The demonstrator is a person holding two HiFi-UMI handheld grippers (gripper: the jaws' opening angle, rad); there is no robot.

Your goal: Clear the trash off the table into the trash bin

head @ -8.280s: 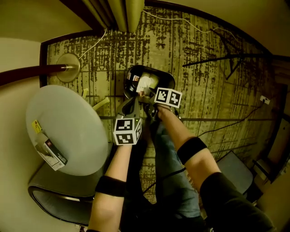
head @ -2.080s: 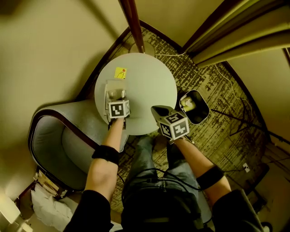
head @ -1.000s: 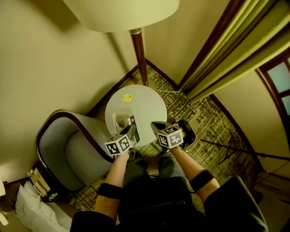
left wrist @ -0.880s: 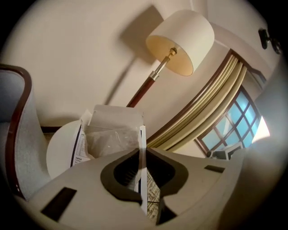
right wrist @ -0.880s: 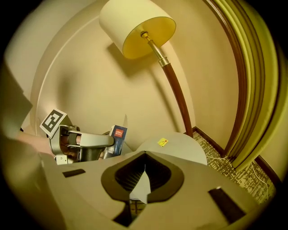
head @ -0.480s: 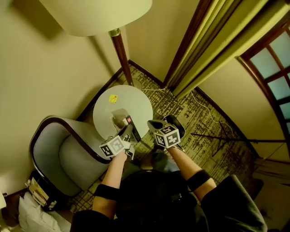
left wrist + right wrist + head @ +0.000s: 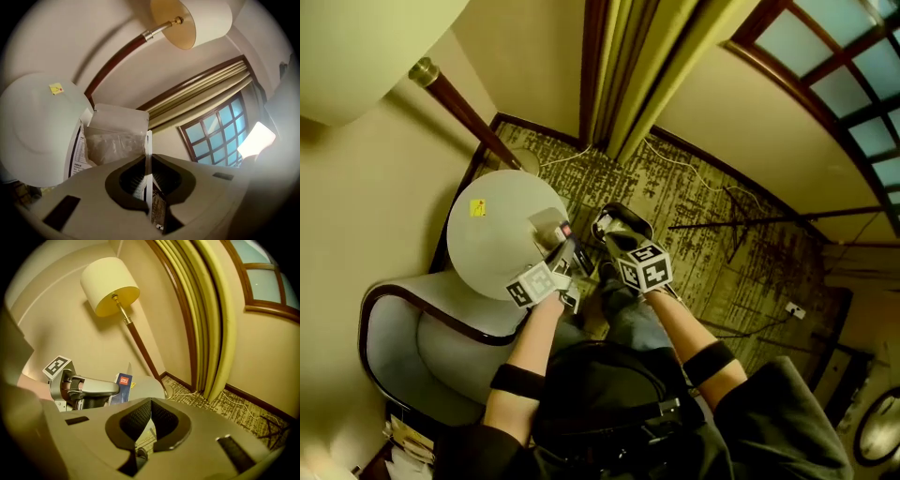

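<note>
Scene: a person stands over a small round table (image 7: 487,248) in a room corner, with a tool in each hand.
Left hand: the left gripper (image 7: 149,165) is clamped on the thin edge of a flat cardboard-and-plastic package (image 7: 116,136), which is held upright, clear of the table top.
Right hand: the right gripper (image 7: 151,422) has its jaws pressed together with nothing between them. It hangs just off the table, on the bin side.
Bin: the trash bin (image 7: 630,216) stands on the carpet just beside the table, partly hidden by the right gripper.
Just changed: two seconds ago the package lay flat on the table; now it is lifted, over the table's rim nearest the bin.
Left behind: a yellow sticky note (image 7: 477,208) lies on the table's far side.
Meaning: the pickup looks done. Carrying the package to the bin and dropping it in seems next, and the note is probably after that.
</note>
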